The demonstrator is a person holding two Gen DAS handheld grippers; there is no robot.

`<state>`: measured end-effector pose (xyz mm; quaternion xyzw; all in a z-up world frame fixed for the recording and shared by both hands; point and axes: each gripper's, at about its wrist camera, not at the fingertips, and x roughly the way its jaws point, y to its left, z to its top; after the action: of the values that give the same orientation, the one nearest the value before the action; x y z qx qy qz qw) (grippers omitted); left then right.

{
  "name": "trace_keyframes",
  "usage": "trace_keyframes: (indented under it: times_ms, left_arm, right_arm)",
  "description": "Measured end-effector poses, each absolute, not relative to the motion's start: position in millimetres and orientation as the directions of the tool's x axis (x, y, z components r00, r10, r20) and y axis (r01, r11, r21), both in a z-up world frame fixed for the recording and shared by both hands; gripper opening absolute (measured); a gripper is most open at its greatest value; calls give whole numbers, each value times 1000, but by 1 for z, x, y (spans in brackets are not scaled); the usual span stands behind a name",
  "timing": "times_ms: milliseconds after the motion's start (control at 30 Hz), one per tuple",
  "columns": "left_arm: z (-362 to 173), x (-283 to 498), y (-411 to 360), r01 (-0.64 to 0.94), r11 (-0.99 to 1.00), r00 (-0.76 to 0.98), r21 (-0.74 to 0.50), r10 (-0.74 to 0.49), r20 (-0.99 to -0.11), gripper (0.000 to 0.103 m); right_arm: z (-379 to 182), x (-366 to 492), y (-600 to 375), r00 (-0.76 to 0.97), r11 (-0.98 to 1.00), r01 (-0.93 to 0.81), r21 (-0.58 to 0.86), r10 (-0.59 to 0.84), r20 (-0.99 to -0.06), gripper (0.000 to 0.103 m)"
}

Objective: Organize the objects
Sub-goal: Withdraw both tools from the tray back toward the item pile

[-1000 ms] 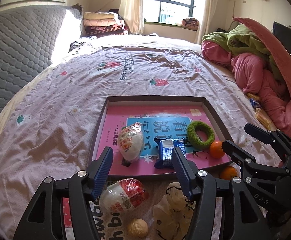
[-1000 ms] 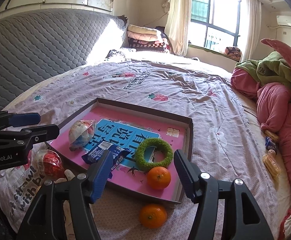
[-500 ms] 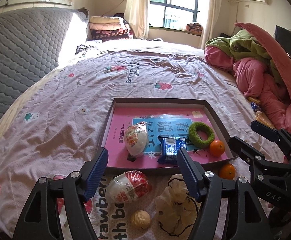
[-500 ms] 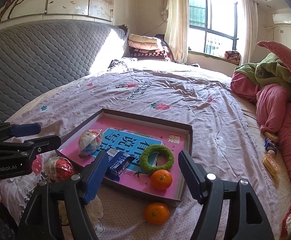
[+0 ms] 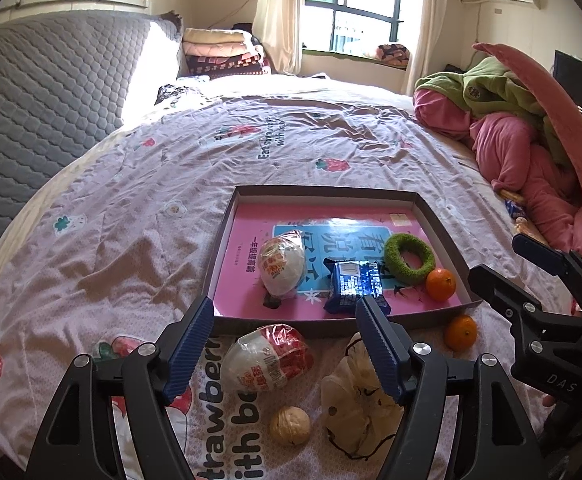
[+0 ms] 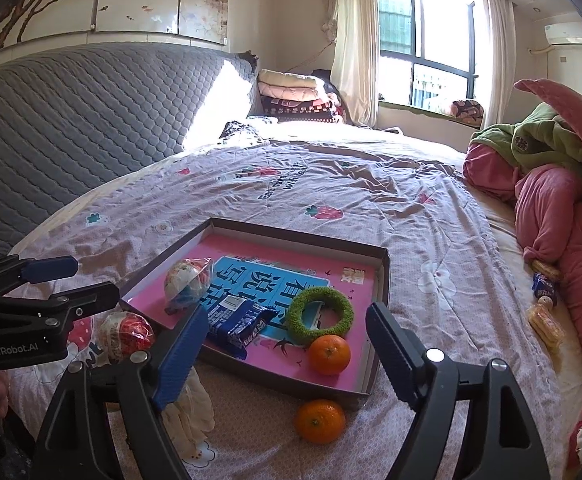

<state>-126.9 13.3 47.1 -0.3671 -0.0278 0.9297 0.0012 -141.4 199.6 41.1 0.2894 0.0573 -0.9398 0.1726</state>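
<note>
A shallow brown tray (image 5: 323,192) with a pink book cover as its floor lies on the bed. In it are a wrapped white-and-red snack (image 5: 283,266), a blue packet (image 5: 355,286), a green ring (image 5: 409,256) and an orange (image 5: 440,284). In front of the tray lie a second wrapped snack (image 5: 269,358), a walnut (image 5: 290,426), a cream cloth bundle (image 5: 355,400) and another orange (image 6: 319,421). My left gripper (image 5: 284,308) hovers over the near snack, jaws opening, nothing between them. My right gripper (image 6: 287,314) hangs above the tray's near corner, jaws opening and empty.
A heap of pink and green bedding (image 5: 531,140) fills the right side, with small snack packets (image 6: 545,320) at its foot. A grey quilted headboard (image 5: 31,100) runs along the left. Folded blankets (image 5: 219,52) are stacked at the far end by the window.
Both grippers' jaws have spread wider. The left gripper has drawn back a little, so more of the sheet in front of the tray shows. The objects have stayed put.
</note>
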Motion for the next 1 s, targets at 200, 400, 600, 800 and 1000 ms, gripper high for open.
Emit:
trace_keyframes:
  times_ms: [200, 400, 600, 800, 1000]
  left_arm:
    - [47, -118, 10, 22, -998, -736, -52, 19, -677, 75]
    - [42, -113, 8, 21, -999, -733, -45, 15, -680, 75]
    - [35, -111, 7, 19, -999, -729, -26, 4, -684, 75]
    - [28, -109, 4, 20, -999, -720, -27, 4, -694, 75]
    - [20, -104, 4, 11, -1000, -709, -18, 5, -705, 75]
  right_arm:
    - [43, -134, 202, -784, -935, 355, -2, -296, -545, 81]
    - [41, -132, 206, -788, -943, 334, 10, -285, -545, 81]
    - [35, -130, 207, -787, -948, 318, 0, -264, -557, 81]
    - [28, -126, 210, -779, -953, 305, 2, -250, -575, 81]
    - [21, -121, 215, -770, -958, 286, 4, -232, -594, 81]
